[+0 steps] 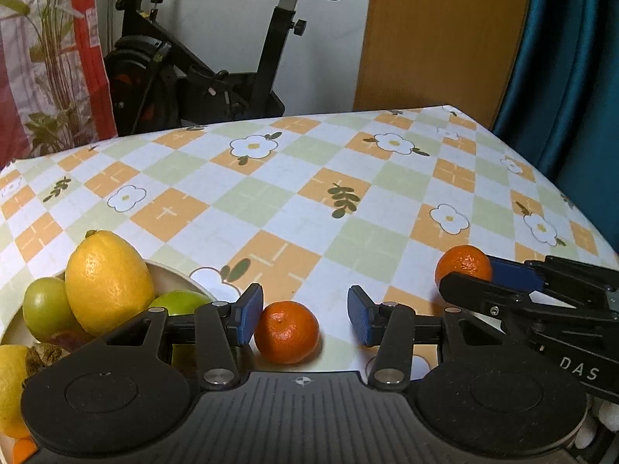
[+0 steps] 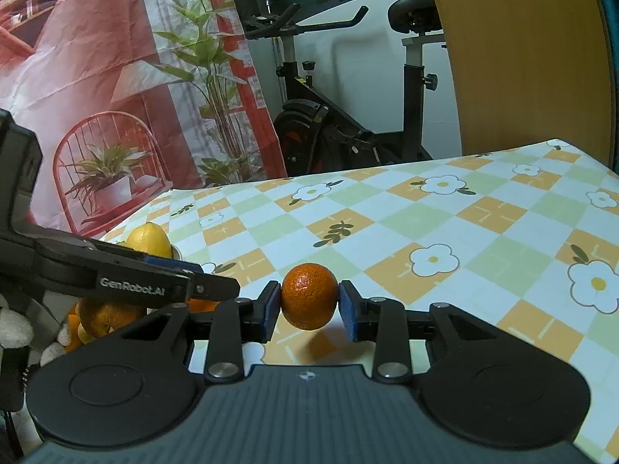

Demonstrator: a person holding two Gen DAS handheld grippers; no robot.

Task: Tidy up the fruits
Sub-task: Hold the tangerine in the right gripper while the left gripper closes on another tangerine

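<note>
My left gripper (image 1: 305, 315) is open, its jaws either side of a small mandarin (image 1: 286, 331) that rests on the tablecloth, close to the left pad. To its left a white bowl (image 1: 176, 275) holds a big lemon (image 1: 108, 280), green fruits (image 1: 44, 307) and another lemon. My right gripper (image 2: 309, 311) is shut on a second mandarin (image 2: 309, 295), held just above the table. In the left wrist view the right gripper (image 1: 470, 276) shows at the right with that mandarin (image 1: 462, 263). In the right wrist view the left gripper's arm (image 2: 116, 280) hides most of the bowl; a lemon (image 2: 149, 239) shows above it.
The table wears a checked flower tablecloth (image 1: 348, 178). Behind it stand an exercise bike (image 1: 201, 77), a wooden panel (image 1: 437, 34) and a blue curtain (image 1: 568, 77). A printed backdrop (image 2: 96, 96) hangs at the left.
</note>
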